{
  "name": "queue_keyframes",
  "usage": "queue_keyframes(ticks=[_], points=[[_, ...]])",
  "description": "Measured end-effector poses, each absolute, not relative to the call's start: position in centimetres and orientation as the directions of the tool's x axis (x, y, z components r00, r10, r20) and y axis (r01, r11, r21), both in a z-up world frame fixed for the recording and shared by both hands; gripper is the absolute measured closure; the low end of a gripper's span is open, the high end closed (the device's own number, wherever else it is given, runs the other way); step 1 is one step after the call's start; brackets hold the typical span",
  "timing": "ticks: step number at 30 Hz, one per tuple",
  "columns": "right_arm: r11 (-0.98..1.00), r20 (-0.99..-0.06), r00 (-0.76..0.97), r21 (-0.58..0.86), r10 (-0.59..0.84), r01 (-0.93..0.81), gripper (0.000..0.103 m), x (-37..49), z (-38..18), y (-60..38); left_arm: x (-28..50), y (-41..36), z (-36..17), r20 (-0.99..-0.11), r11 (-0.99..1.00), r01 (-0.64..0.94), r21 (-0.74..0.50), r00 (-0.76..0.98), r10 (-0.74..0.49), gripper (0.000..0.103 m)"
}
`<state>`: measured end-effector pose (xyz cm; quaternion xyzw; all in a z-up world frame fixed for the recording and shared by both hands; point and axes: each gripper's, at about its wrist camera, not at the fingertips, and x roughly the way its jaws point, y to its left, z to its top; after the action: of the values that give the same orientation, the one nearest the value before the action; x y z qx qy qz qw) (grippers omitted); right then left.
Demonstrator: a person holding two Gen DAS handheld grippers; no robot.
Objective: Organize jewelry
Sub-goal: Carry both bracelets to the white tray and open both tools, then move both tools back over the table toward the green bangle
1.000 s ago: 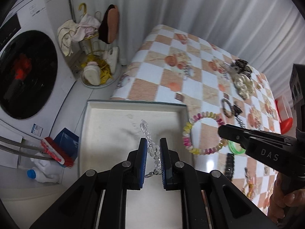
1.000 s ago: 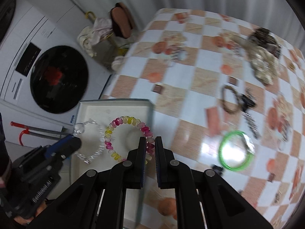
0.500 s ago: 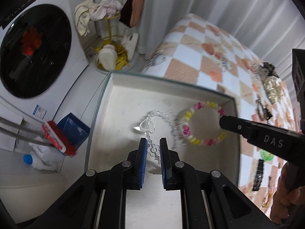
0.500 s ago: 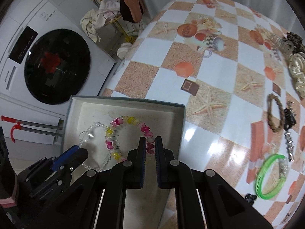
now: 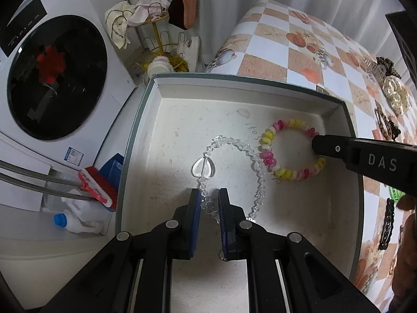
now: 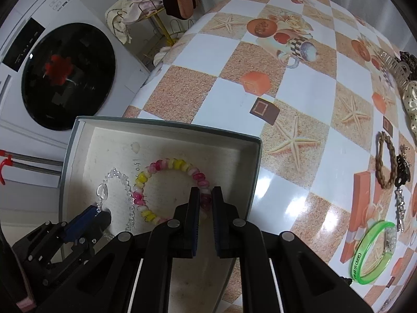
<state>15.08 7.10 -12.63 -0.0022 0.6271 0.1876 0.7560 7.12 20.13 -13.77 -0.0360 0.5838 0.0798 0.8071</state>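
The left gripper [image 5: 209, 203] is pointing down into the white tray [image 5: 234, 84], its jaws closed on the clear bead bracelet [image 5: 235, 143] near the clasp end; the strand is looping away over the tray floor, and its heart-shaped clear bead [image 5: 204, 168] is lying just beyond the fingertips. The right gripper [image 6: 206, 199] is also reaching into the tray, its jaws clamping the pink and yellow bead bracelet [image 6: 166, 164] on the side of the ring nearest the tray's right wall. The ring is resting on the tray floor, just beside the clear strand and touching it where the two curves meet. The tray is sitting at the near left corner of the checkered tablecloth [image 6: 299, 99]. Beyond the tray's right wall, a green bangle [image 6: 372, 253] is lying on the cloth, and farther out a brown braided bracelet [image 6: 385, 160] is lying beside a dark chain piece [image 6: 401, 174]. Past the tray's left wall, off the table, a washing machine [image 5: 56, 78] is standing, with a yellow wire rack [image 5: 159, 39] carrying cloths behind it.
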Motion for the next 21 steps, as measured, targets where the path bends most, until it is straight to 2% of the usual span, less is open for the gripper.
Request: queue_keyframes(ticks=[2, 3, 4, 6, 10, 11, 12, 13, 15, 21], points=[[0.927, -0.945, 0.135, 0.252, 0.297, -0.279, 0.083, 15.2, -12.5, 6.9, 7.0, 20.1, -13.6, -0.947, 0.984, -0.172, 0.043, 0.306, 0.095, 0.084], [0.925, -0.943, 0.134, 0.259, 0.305, -0.278, 0.074, 15.1, -12.5, 7.1, 6.9, 20.1, -13.6, -0.947, 0.984, -0.173, 0.044, 0.306, 0.096, 0.084], [0.921, -0.939, 0.133, 0.272, 0.317, -0.278, 0.061, 15.0, -12.3, 7.1, 6.9, 20.1, -13.5, -0.947, 0.984, -0.174, 0.044, 0.306, 0.097, 0.084], [0.916, -0.931, 0.139, 0.290, 0.337, -0.279, 0.048, 14.8, -11.7, 7.0, 6.8, 20.1, -13.3, -0.947, 0.984, -0.173, 0.046, 0.307, 0.098, 0.084], [0.907, -0.907, 0.170, 0.337, 0.384, -0.252, 0.041, 14.4, -9.9, 6.0, 6.6, 19.9, -13.0, -0.946, 0.985, -0.163, 0.055, 0.308, 0.104, 0.084], [0.906, -0.903, 0.176, 0.348, 0.393, -0.240, 0.040, 14.3, -9.6, 5.6, 6.6, 19.9, -12.9, -0.946, 0.985, -0.161, 0.057, 0.307, 0.105, 0.068], [0.904, -0.895, 0.184, 0.365, 0.406, -0.222, 0.039, 14.2, -9.2, 5.0, 6.6, 19.8, -12.8, -0.946, 0.985, -0.160, 0.058, 0.306, 0.105, 0.043], [0.903, -0.890, 0.191, 0.374, 0.413, -0.211, 0.037, 13.9, -9.0, 4.6, 6.5, 19.8, -12.5, -0.943, 0.983, -0.172, 0.068, 0.311, 0.120, 0.000], [0.903, -0.884, 0.203, 0.387, 0.421, -0.187, 0.035, 13.6, -8.6, 3.6, 6.2, 19.6, -11.7, -0.921, 0.979, -0.183, 0.092, 0.358, 0.153, 0.000], [0.911, -0.886, 0.214, 0.395, 0.412, -0.118, 0.031, 12.1, -8.3, 0.1, 6.2, 18.5, -11.5, -0.932, 0.984, -0.148, 0.102, 0.333, 0.146, 0.000]])
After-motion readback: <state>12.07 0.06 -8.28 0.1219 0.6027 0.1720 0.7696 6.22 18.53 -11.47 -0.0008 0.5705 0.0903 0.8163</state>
